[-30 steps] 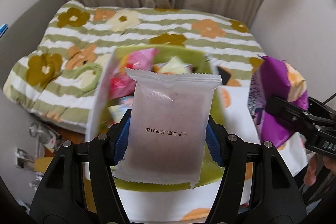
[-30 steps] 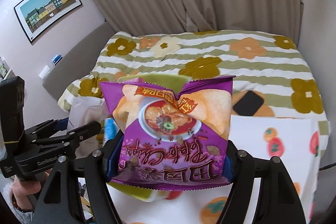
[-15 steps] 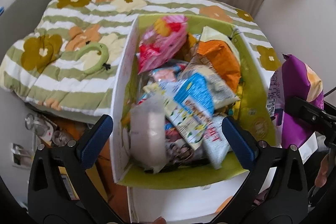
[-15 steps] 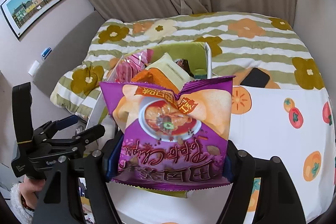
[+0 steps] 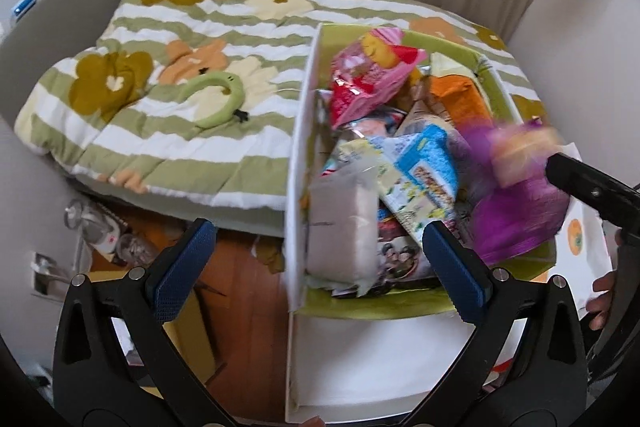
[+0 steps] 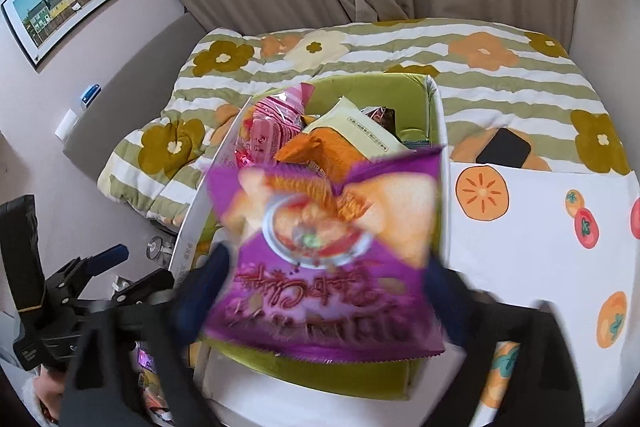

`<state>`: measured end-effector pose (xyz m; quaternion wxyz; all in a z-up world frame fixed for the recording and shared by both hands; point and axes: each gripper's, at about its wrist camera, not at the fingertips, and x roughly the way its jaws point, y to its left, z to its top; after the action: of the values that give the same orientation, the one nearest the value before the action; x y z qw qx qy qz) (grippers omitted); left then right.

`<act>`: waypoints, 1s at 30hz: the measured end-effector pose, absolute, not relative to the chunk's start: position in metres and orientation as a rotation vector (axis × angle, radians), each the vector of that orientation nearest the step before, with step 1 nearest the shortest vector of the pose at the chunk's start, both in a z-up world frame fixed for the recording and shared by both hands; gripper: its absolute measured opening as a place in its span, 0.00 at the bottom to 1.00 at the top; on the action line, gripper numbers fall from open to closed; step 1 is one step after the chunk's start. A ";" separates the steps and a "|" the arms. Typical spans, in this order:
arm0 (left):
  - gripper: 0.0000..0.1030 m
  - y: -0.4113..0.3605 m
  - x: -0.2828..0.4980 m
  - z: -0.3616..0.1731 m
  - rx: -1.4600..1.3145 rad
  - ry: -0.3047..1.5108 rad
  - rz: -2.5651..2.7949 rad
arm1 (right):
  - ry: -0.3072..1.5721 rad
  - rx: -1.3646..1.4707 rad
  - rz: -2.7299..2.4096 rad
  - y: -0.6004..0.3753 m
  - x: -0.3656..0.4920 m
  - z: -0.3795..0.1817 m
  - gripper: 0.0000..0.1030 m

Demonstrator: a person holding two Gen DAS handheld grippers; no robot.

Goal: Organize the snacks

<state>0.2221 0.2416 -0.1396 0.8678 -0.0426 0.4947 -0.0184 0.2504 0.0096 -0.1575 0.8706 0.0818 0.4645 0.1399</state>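
Both jaws just sprang wide: the left hand-held gripper (image 5: 316, 267) empty over the box (image 5: 298, 155), the right hand-held gripper (image 6: 320, 303) releasing the purple chip bag (image 6: 324, 255) ahead of it, so each should lift clear straight upward.

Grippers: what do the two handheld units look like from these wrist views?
The left gripper has black triangular arms with cut-out windows, silver pivot bolts and textured blue pads. The right gripper is the same black build with dark blue pads, blurred here. A white fluffy cuff shows at the left hand.
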 end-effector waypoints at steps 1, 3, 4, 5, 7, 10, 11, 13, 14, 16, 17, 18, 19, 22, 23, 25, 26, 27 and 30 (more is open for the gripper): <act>0.99 0.243 0.221 -0.139 -0.091 1.035 -0.035 | 0.955 0.168 0.285 0.009 0.245 -0.157 1.00; 0.99 0.246 0.216 -0.139 -0.098 1.034 -0.025 | 0.952 0.154 0.260 0.008 0.240 -0.158 1.00; 0.99 0.246 0.214 -0.139 -0.101 1.034 -0.021 | 0.958 0.145 0.247 0.007 0.237 -0.158 1.00; 0.99 0.245 0.211 -0.138 -0.103 1.033 -0.018 | 0.961 0.143 0.243 0.006 0.235 -0.159 1.00; 0.99 0.243 0.207 -0.135 -0.105 1.028 -0.013 | 0.962 0.152 0.242 0.002 0.230 -0.158 1.00; 0.99 0.237 0.200 -0.126 -0.099 1.014 -0.010 | 0.944 0.157 0.237 -0.004 0.221 -0.149 1.00; 0.99 0.234 0.197 -0.122 -0.094 1.006 -0.009 | 0.932 0.152 0.232 -0.006 0.216 -0.144 1.00; 0.99 0.224 0.188 -0.111 -0.086 0.984 -0.014 | 0.913 0.143 0.227 -0.011 0.207 -0.135 1.00; 0.99 0.220 0.184 -0.107 -0.083 0.975 -0.018 | 0.900 0.137 0.224 -0.015 0.201 -0.128 1.00; 0.99 0.207 0.171 -0.094 -0.074 0.947 -0.027 | 0.880 0.123 0.211 -0.024 0.189 -0.116 1.00; 0.99 0.200 0.164 -0.087 -0.069 0.932 -0.032 | 0.870 0.114 0.202 -0.030 0.181 -0.109 1.00; 0.99 0.191 0.155 -0.077 -0.061 0.911 -0.042 | 0.858 0.107 0.191 -0.035 0.175 -0.102 1.00; 0.99 0.183 0.147 -0.069 -0.054 0.892 -0.048 | 0.839 0.100 0.177 -0.042 0.165 -0.093 1.00; 0.99 0.157 0.120 -0.040 -0.029 0.819 -0.057 | 0.781 0.079 0.137 -0.064 0.134 -0.069 1.00; 1.00 0.148 0.110 -0.031 -0.022 0.795 -0.056 | 0.766 0.071 0.122 -0.069 0.125 -0.063 1.00; 1.00 0.132 0.090 -0.015 -0.012 0.750 -0.055 | 0.723 0.049 0.087 -0.084 0.103 -0.048 1.00; 1.00 0.122 0.077 -0.007 -0.005 0.723 -0.047 | 0.700 0.036 0.073 -0.091 0.091 -0.042 1.00; 1.00 0.117 0.069 -0.003 -0.002 0.708 -0.045 | 0.685 0.024 0.063 -0.096 0.082 -0.038 1.00; 1.00 0.099 0.041 0.007 -0.002 0.658 -0.046 | 0.631 -0.013 0.014 -0.112 0.052 -0.026 1.00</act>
<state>0.0408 0.0987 0.0068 0.9461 -0.0008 0.3230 -0.0228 0.0521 -0.1122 -0.0258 0.9505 -0.0062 0.3105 0.0070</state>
